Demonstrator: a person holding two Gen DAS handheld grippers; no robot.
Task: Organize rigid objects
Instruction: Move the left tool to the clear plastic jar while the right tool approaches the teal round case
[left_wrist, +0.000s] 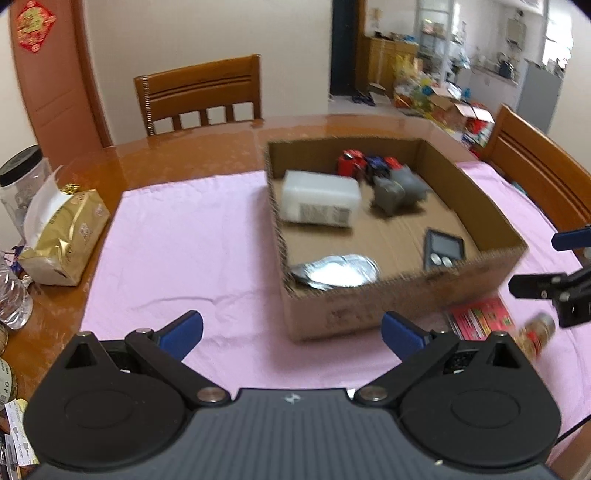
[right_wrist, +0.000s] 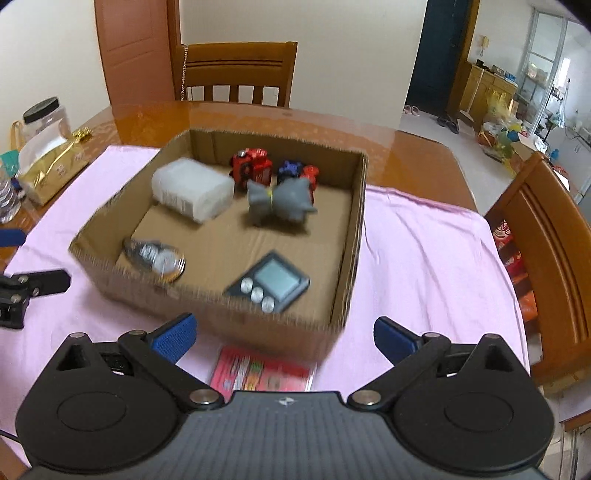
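An open cardboard box (left_wrist: 406, 295) (right_wrist: 288, 328) sits on the pink cloth. Inside lie a white plastic container (left_wrist: 319, 197) (right_wrist: 192, 194), red and blue toy cars (left_wrist: 351, 162) (right_wrist: 253, 168), a grey toy elephant (left_wrist: 397, 188) (right_wrist: 280, 199), a round silver tin (left_wrist: 336, 271) (right_wrist: 157, 254) and a small digital timer (left_wrist: 443, 249) (right_wrist: 271, 280). A pink packet (left_wrist: 480, 317) (right_wrist: 264, 373) lies on the cloth just in front of the box. A small jar (left_wrist: 537, 332) lies beside it. My left gripper (left_wrist: 293, 328) is open and empty. My right gripper (right_wrist: 284, 334) is open and empty above the packet.
A gold tissue pack (left_wrist: 62, 240) (right_wrist: 50, 166), a clear jar with a black lid (left_wrist: 22, 177) (right_wrist: 46, 120) and a water bottle (left_wrist: 11, 291) stand at the table's left. Wooden chairs (left_wrist: 199, 96) (right_wrist: 546, 251) stand at the far and right sides.
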